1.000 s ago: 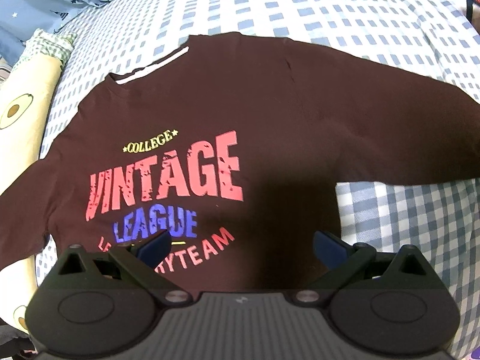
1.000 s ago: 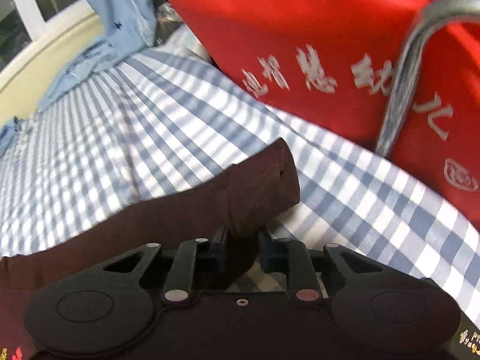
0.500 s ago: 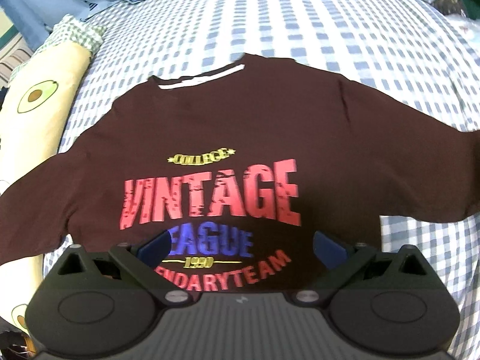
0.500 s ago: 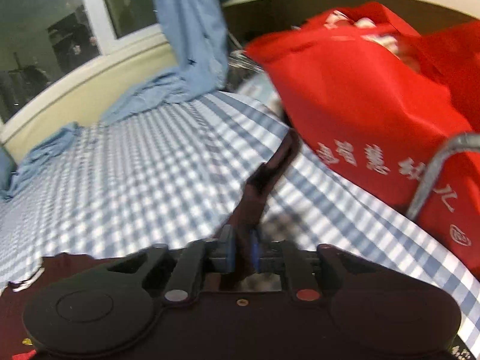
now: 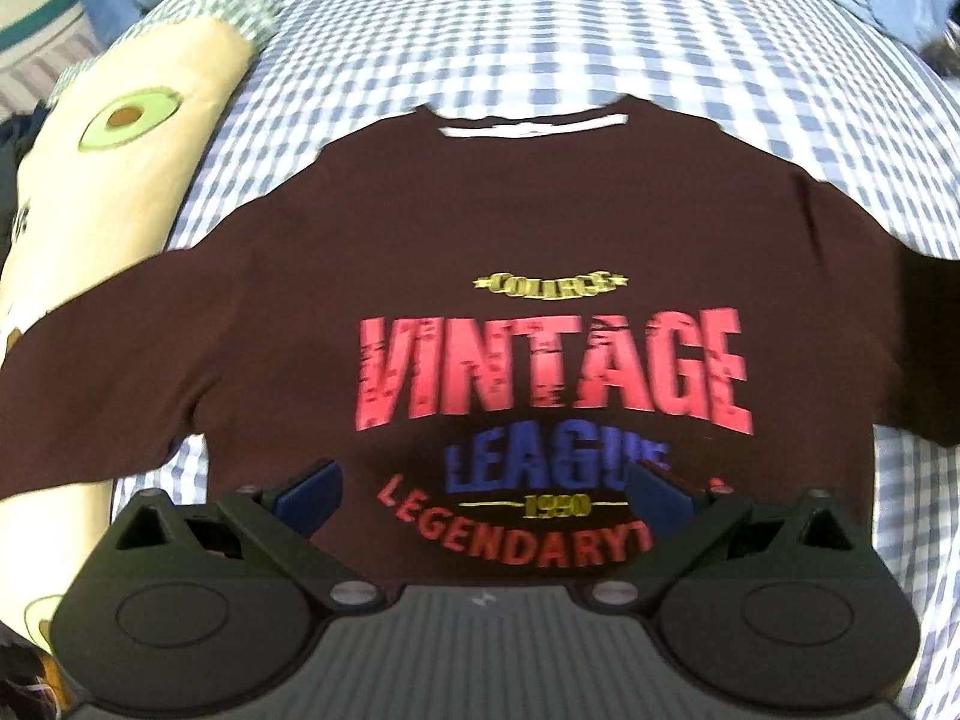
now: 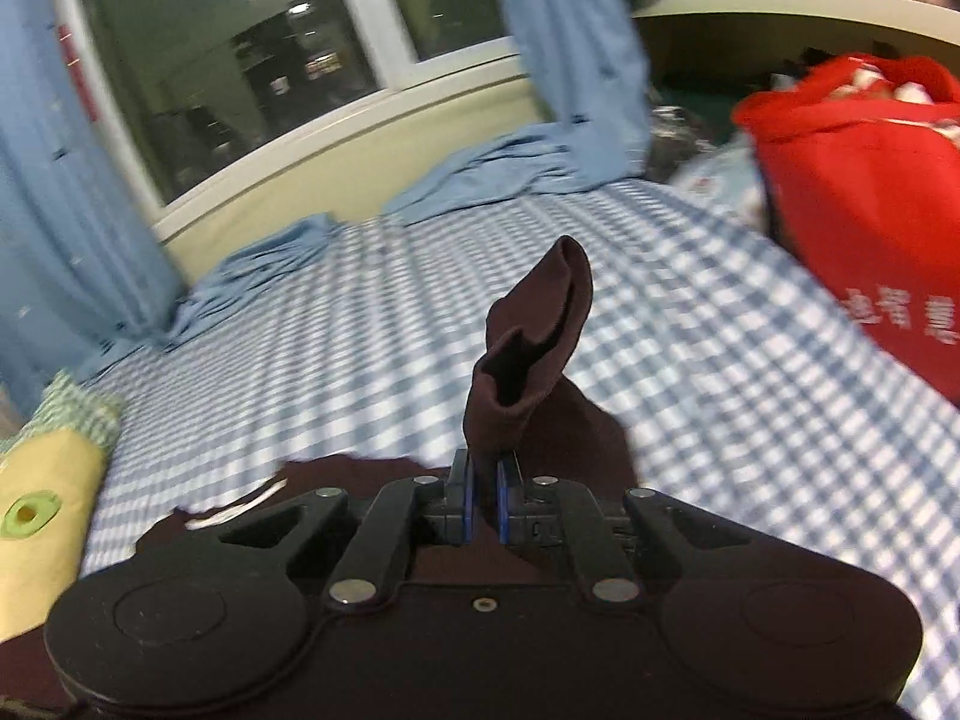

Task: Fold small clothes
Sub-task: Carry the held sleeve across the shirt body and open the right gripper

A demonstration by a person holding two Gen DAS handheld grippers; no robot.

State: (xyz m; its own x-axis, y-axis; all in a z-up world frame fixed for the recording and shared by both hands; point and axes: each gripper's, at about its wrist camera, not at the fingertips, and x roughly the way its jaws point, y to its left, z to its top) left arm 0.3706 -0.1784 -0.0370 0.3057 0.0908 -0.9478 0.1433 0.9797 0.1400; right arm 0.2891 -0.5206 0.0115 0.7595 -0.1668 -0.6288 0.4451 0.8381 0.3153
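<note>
Folding the first sleeve inward: my right gripper (image 6: 485, 501) has its jaws clenched on the cuff end of the sleeve (image 6: 528, 348) of the dark maroon sweatshirt (image 5: 540, 228), w/ the cuff standing up above the pads and clear of the bed (image 6: 360, 324). My left gripper (image 5: 483, 489) hovers over the lower chest print, jaws released and spread wide, nothing between them.

Task item: the sweatshirt lies face up on the blue-checked bed, collar away from me, body flat, other sleeve stretched out toward the avocado-print pillow (image 5: 120, 192) and lying partly over it.

Step, as I judge it: early, approx. the first fold. Body and far sleeve are not yet folded.

Next move, as I judge it: carry the cuff across toward the chest print, lay the sleeve flat w/o twisting it, then let go. The left jaws could pin the body near the hem so it doesn't drag. Risk: limp knit may bunch at the shoulder seam.

View differences:
- Left wrist view: shows the whole front, print and white collar strip; the raised cuff is not visible here, and the sleeve on that side runs out of frame at the right edge.
- Right wrist view: shows the grip itself, the cuff opening, plus the window (image 6: 252, 60), blue curtains (image 6: 570, 60) and a red bag (image 6: 858, 192) at the bed's edge. Only a sliver of the sweatshirt's collar area shows; the print is hidden behind the gripper body.
</note>
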